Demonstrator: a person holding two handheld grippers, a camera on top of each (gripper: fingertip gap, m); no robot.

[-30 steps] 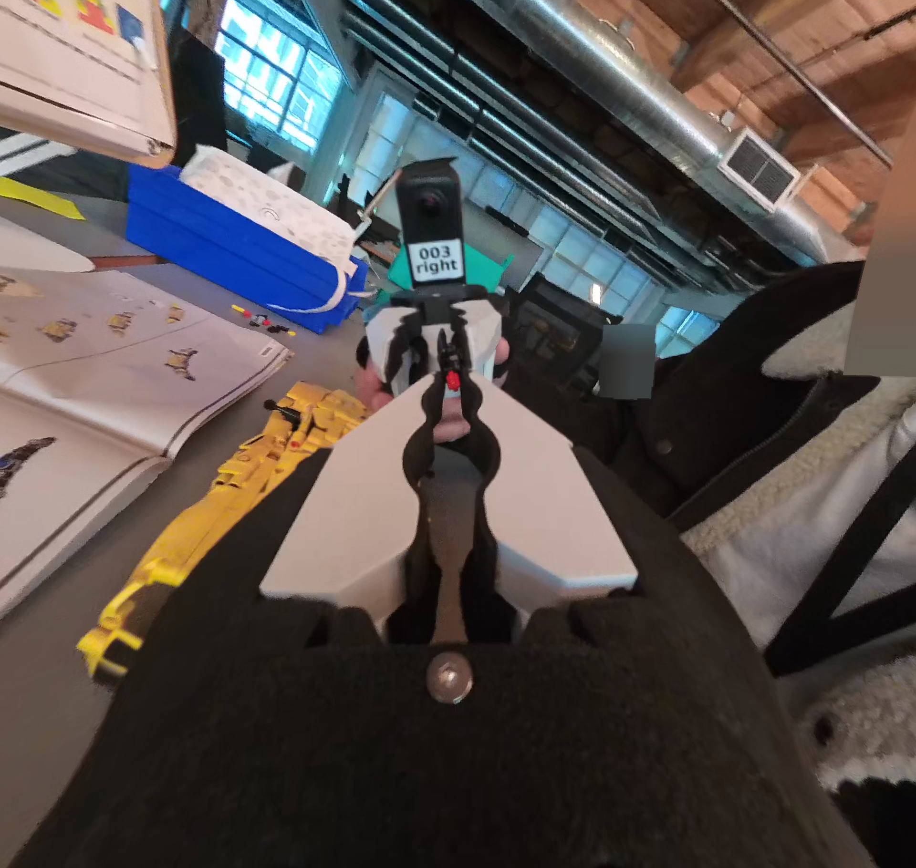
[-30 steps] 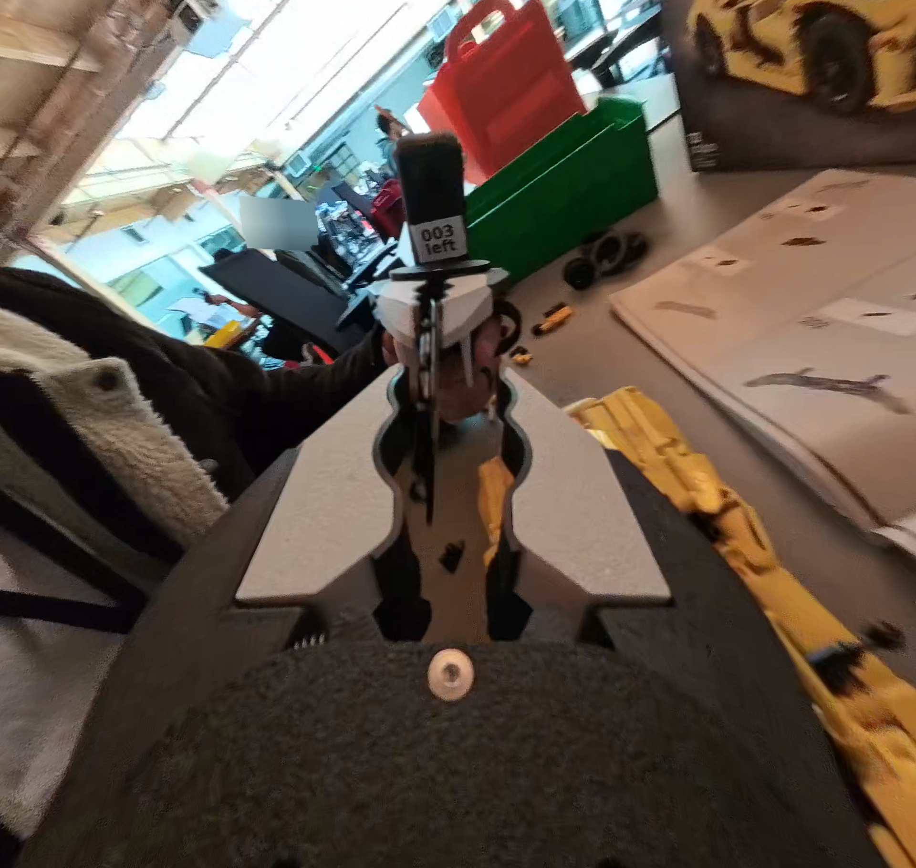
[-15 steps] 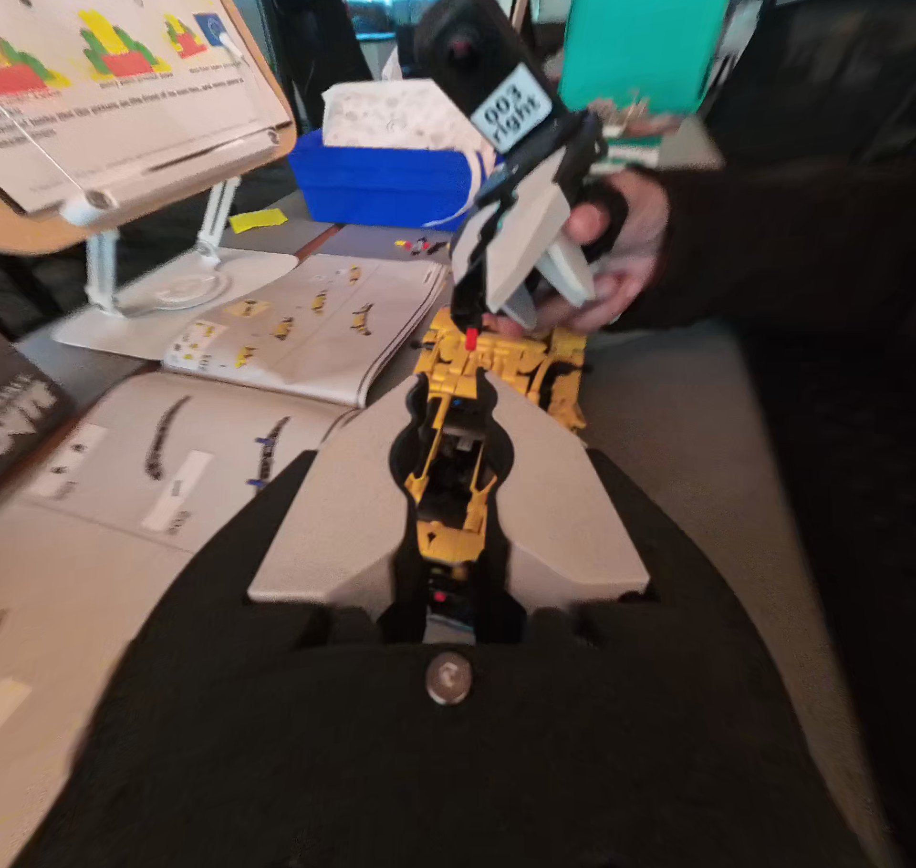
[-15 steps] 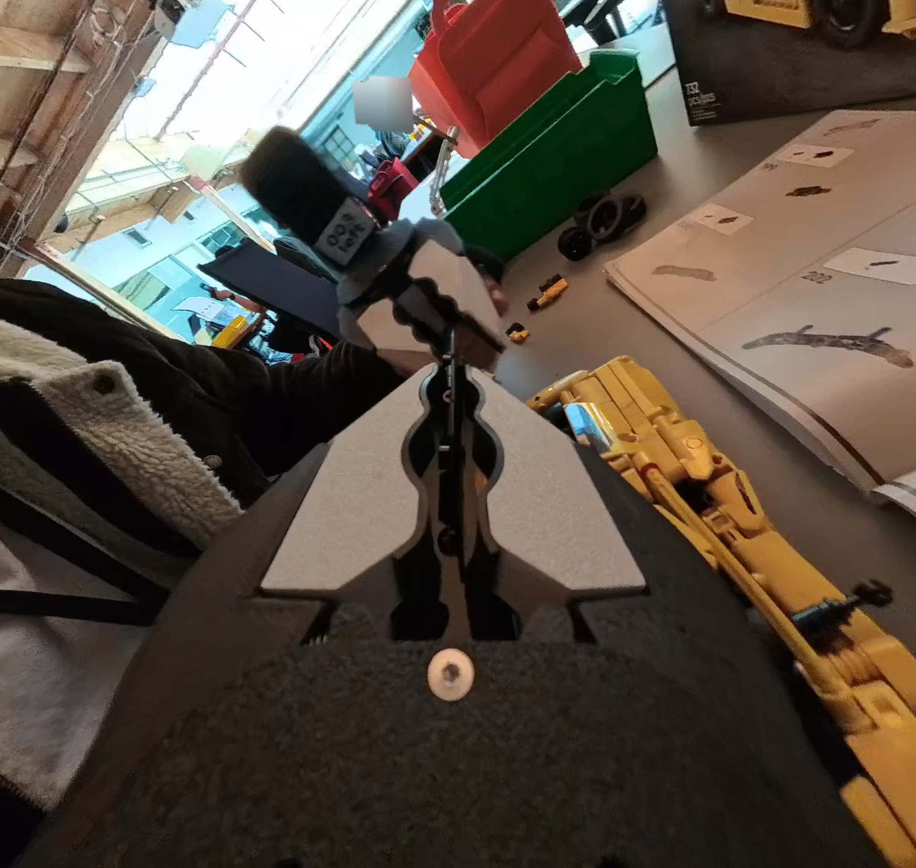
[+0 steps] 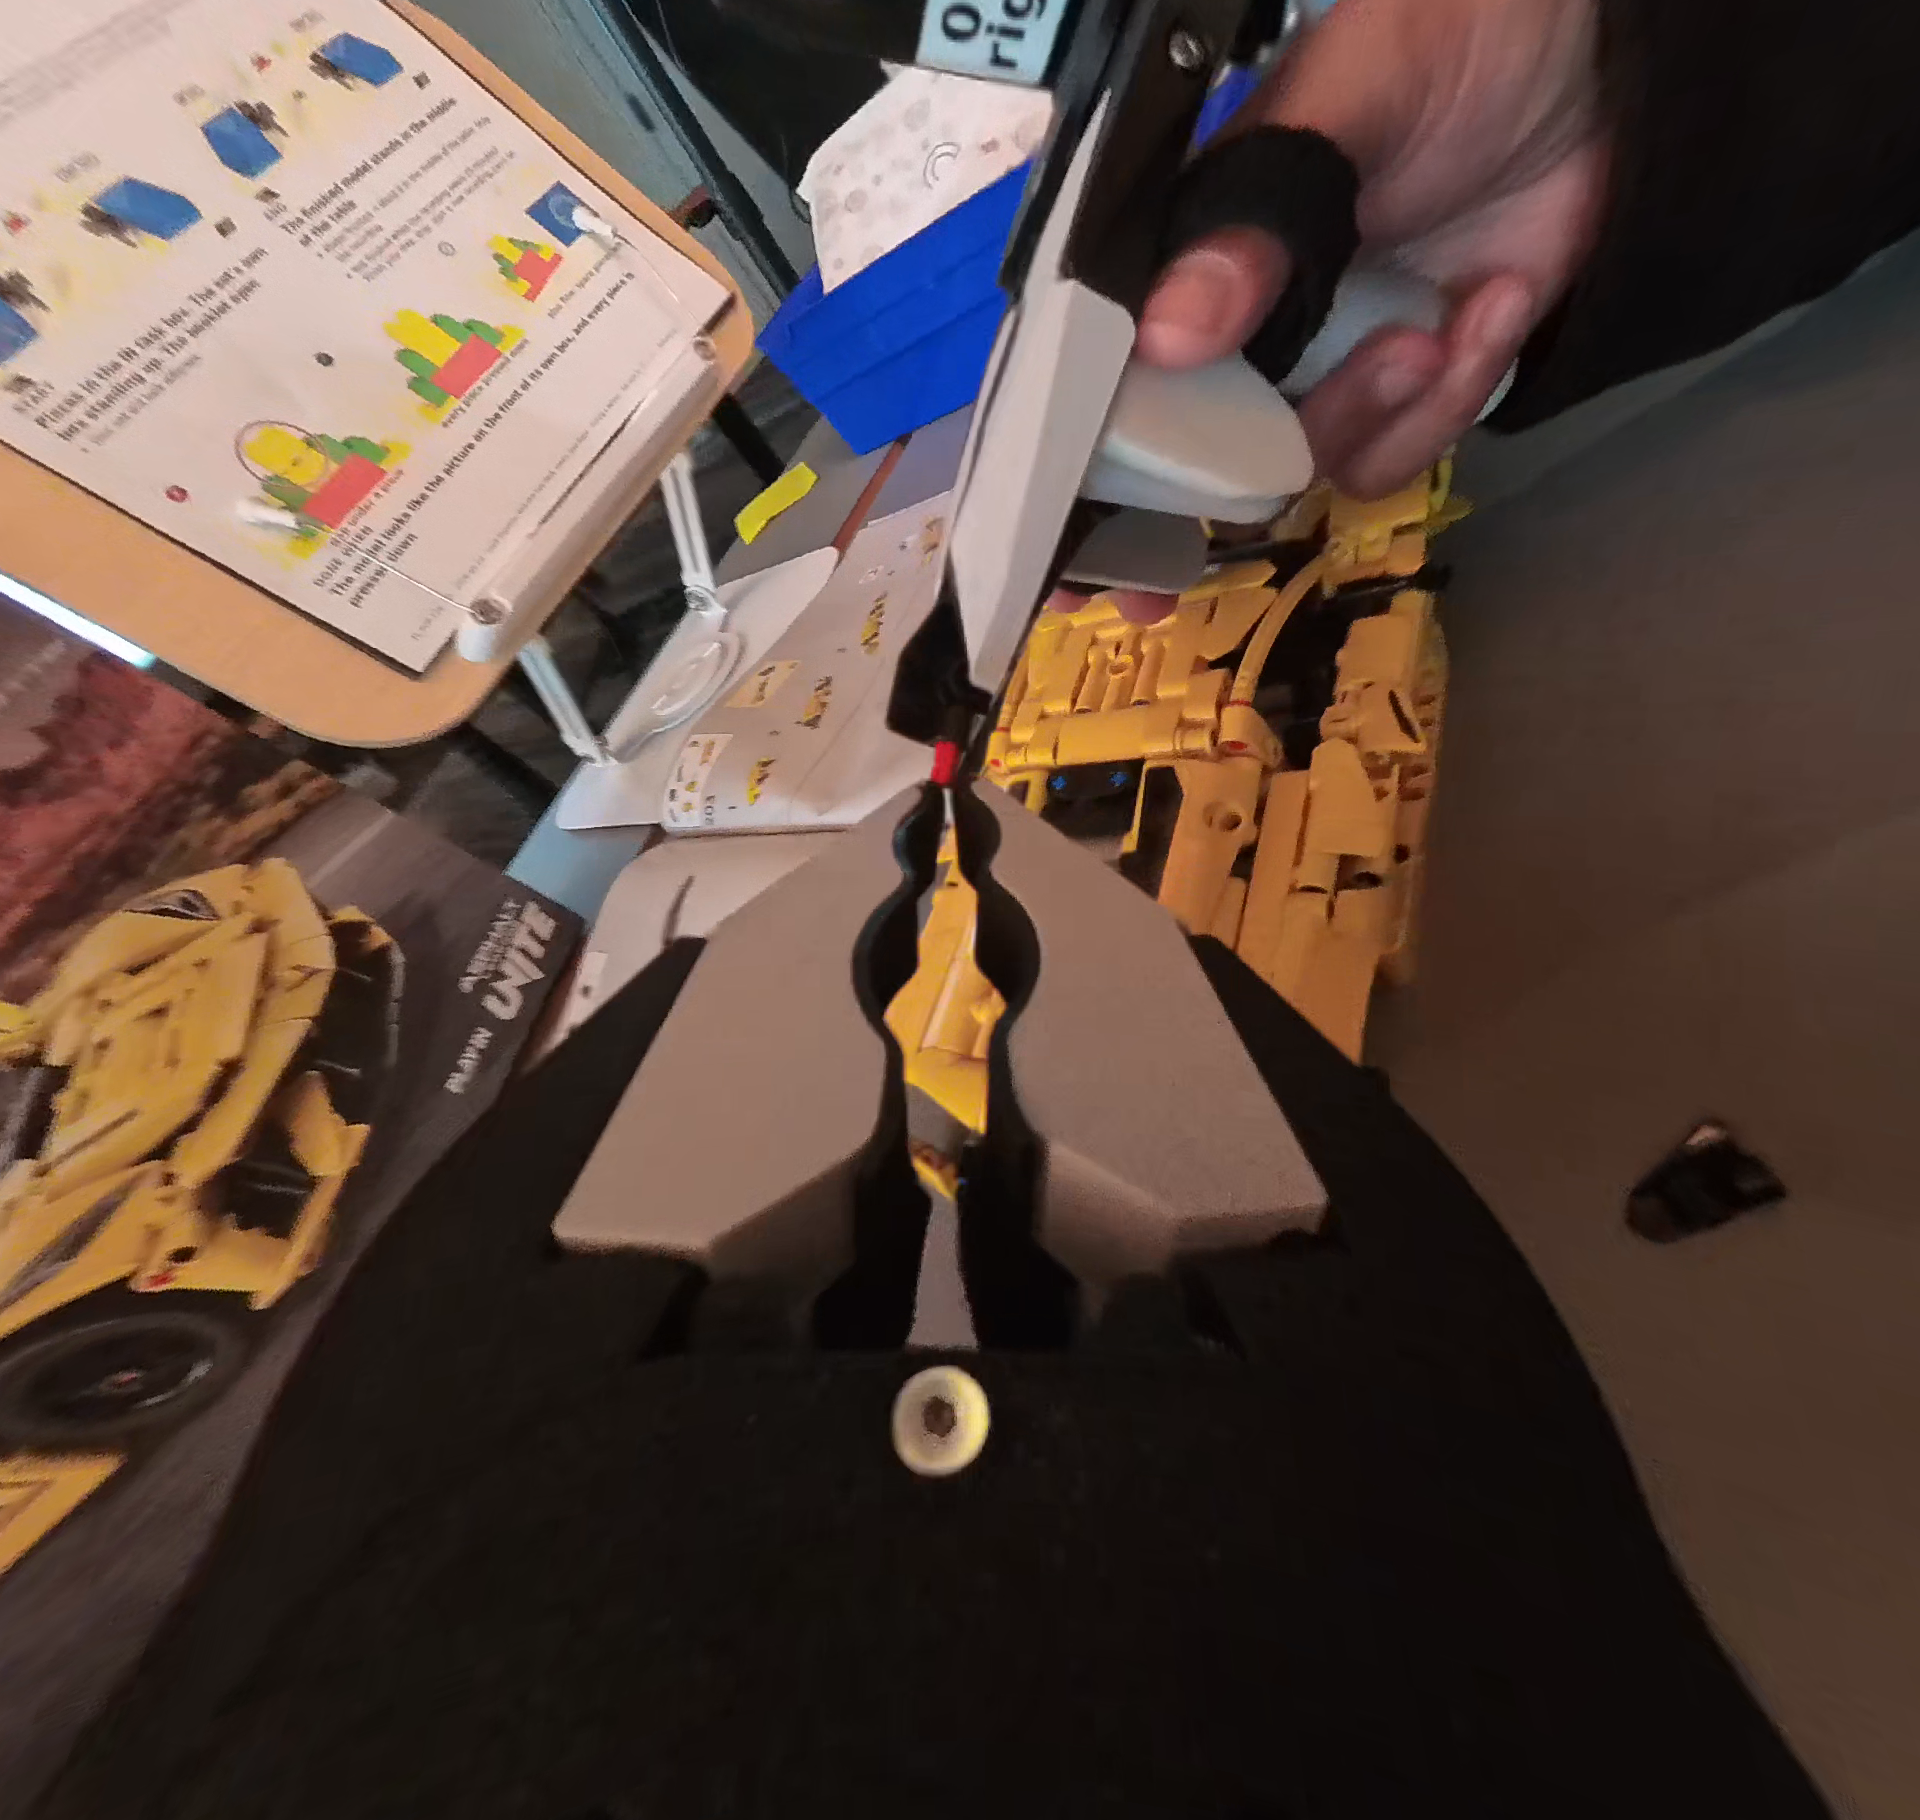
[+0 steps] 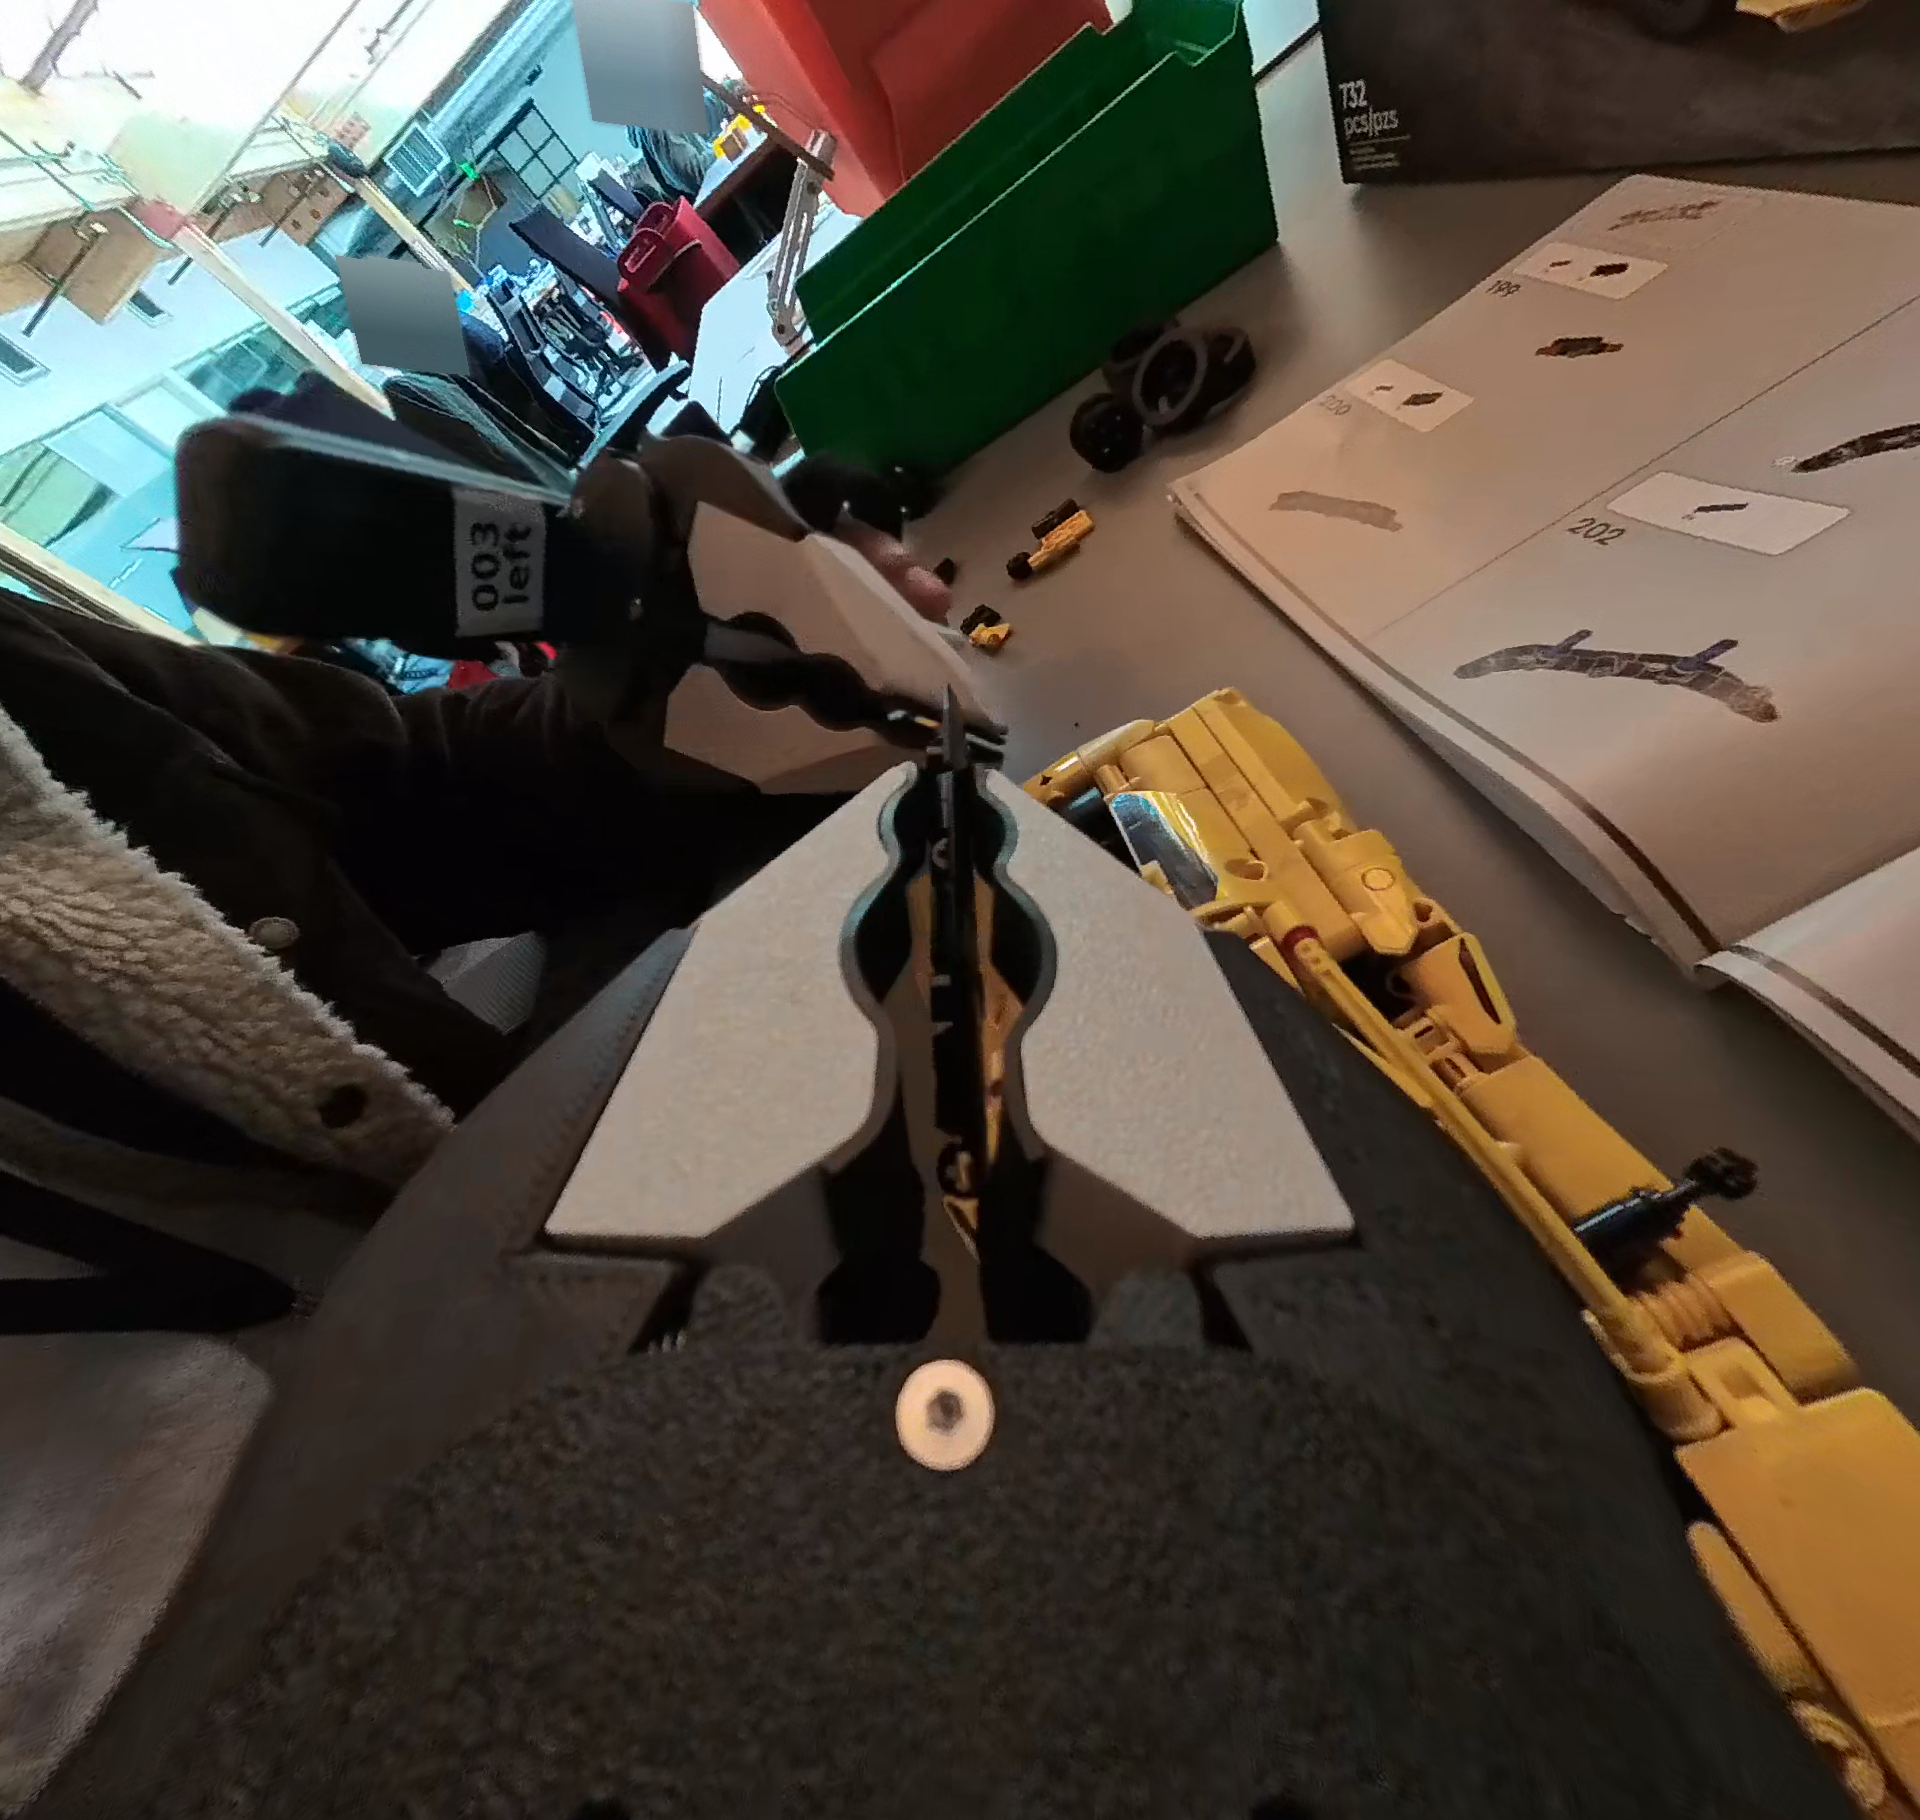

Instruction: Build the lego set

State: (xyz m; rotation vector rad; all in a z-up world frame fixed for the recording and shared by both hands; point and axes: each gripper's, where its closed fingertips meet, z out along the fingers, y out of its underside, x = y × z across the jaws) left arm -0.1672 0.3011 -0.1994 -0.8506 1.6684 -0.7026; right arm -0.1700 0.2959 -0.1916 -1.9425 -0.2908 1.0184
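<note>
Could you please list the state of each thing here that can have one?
Left gripper: shut on thin black lego piece.
Right gripper: shut on the same piece, at its red end.
Yellow lego car model: part-built, wheels off, lying on grey table.
Instruction booklet: open.
Green plastic bin: open-topped, contents hidden.

Both grippers have swung down from mid-air, tips now meeting over the yellow model (image 5: pixel 1226 804).
</note>
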